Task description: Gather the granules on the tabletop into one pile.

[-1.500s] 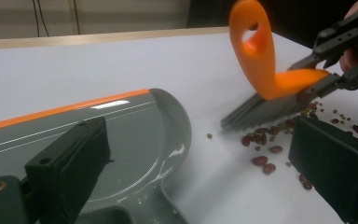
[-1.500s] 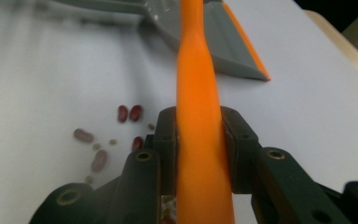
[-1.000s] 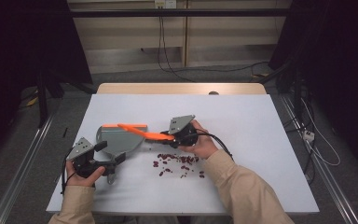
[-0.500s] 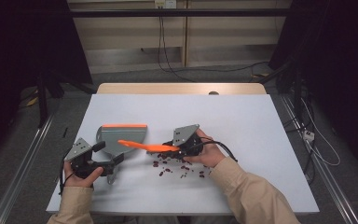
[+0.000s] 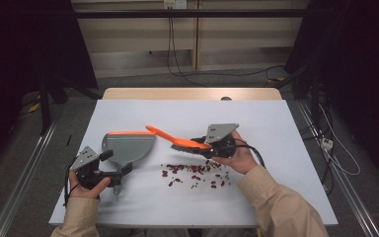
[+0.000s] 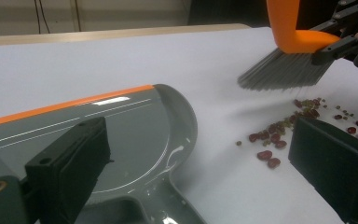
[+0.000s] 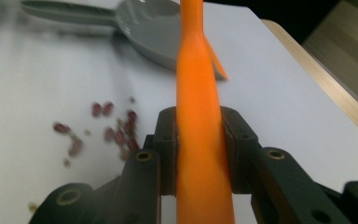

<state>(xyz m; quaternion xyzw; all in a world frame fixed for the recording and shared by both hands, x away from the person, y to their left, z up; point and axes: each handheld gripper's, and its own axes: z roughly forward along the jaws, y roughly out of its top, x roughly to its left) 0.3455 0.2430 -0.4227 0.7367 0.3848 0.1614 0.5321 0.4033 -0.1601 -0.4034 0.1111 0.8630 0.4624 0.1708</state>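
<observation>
A grey dustpan (image 5: 128, 146) with an orange front lip lies flat on the white table (image 5: 286, 123), left of centre. My left gripper (image 5: 114, 167) is at its handle; in the left gripper view (image 6: 199, 142) the jaws stand wide apart, with the handle (image 6: 161, 212) low between them and table showing beside it. My right gripper (image 5: 206, 147) is shut on the orange handle of a brush (image 5: 170, 137), clamped between both pads in the right gripper view (image 7: 198, 135). The grey bristles (image 6: 284, 70) hang just above the far edge of scattered red beans (image 5: 195, 173).
The beans (image 6: 279, 135) lie in a loose strip between the dustpan and the right hand. A wooden edge (image 5: 192, 94) borders the table's far side. Cables (image 5: 321, 143) and dark stands are on the floor around it.
The right gripper has carried the brush to the right and slightly up, off the dustpan to the far side of the beans. The left gripper and dustpan have stayed put.
</observation>
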